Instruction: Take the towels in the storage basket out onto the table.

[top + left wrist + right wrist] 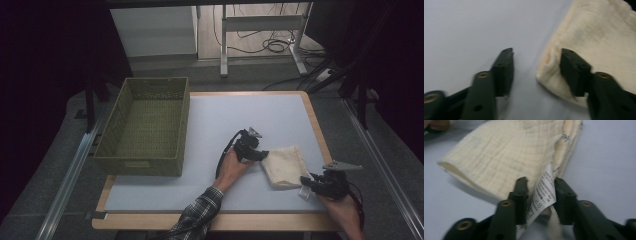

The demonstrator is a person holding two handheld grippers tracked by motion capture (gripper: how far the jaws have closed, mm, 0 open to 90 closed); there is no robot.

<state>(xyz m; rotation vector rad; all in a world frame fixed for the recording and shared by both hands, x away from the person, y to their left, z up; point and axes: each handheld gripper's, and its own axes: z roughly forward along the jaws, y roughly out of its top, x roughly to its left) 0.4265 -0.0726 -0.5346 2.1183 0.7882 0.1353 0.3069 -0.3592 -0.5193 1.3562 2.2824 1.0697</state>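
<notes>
A folded cream cloth (pixel 285 165) lies on the pale table top, right of centre. My left gripper (pixel 262 155) is at the cloth's left corner. In the left gripper view its jaws stand apart (pixel 536 53): one rests on bare table, the other lies against the cloth (pixel 599 37), whose corner bulges between them. My right gripper (pixel 306 182) is at the cloth's near right corner. In the right gripper view its jaws (pixel 540 181) pinch the cloth (pixel 511 152) edge together with a white care label (pixel 544 192).
An empty olive woven basket (pixel 122 120) stands at the table's left side. The table's wooden edge (pixel 200 217) runs along the front. Behind the table are a white cabinet, metal legs and cables on the floor.
</notes>
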